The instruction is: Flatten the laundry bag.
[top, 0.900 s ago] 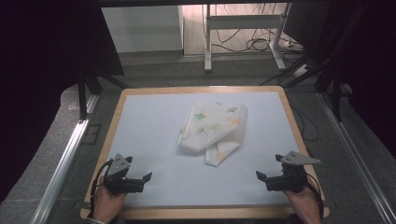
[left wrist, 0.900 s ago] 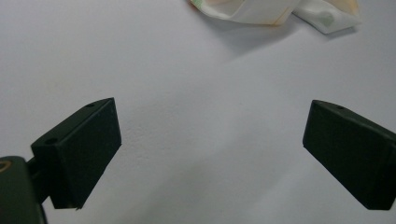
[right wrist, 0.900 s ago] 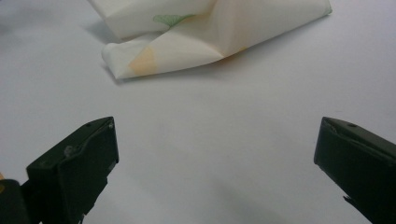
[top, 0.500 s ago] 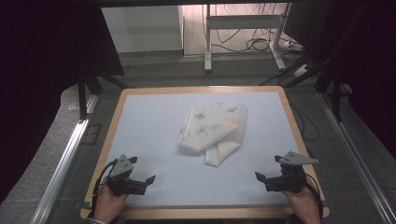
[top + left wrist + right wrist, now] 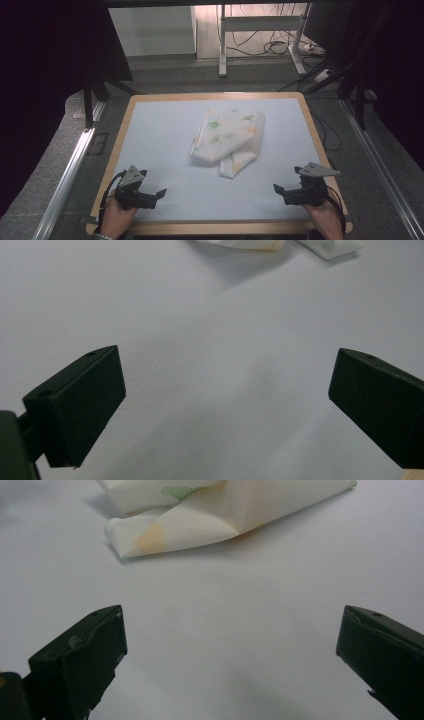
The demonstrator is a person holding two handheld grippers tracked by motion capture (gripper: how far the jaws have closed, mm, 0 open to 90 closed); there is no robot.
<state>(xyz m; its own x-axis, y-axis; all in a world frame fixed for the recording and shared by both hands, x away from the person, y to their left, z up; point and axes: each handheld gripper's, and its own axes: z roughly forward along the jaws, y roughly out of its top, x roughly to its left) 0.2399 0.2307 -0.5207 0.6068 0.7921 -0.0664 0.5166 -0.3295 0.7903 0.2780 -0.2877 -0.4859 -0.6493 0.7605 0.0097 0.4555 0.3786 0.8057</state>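
Folded cloth (image 5: 229,140): one, white with green and orange leaf print, lying in a loose, uneven fold near the middle of the bench, slightly toward the far side. One narrower folded end juts out toward the near edge. In the right gripper view (image 5: 220,515) its near corner lies flat on the surface, a green leaf and an orange patch showing; in the left gripper view (image 5: 280,244) only its near edge is visible at the top of the picture.

Bench (image 5: 165,125): pale blue-white top with a light wooden rim.

Left tool (image 5: 159,192): held in the person's left hand (image 5: 117,217) at the near left corner of the bench, low over the surface, pointing toward the right side. Released, jaws standing wide apart with bare bench top between them. Well apart from the cloth.

Right tool (image 5: 276,189): held in the person's right hand (image 5: 325,217) at the near right corner, low over the surface, pointing toward the left side. Released, jaws spread wide, nothing between them. Well apart from the cloth.

Surroundings: grey floor around the bench; metal table legs (image 5: 222,45) and loose cables (image 5: 280,47) beyond the far edge.
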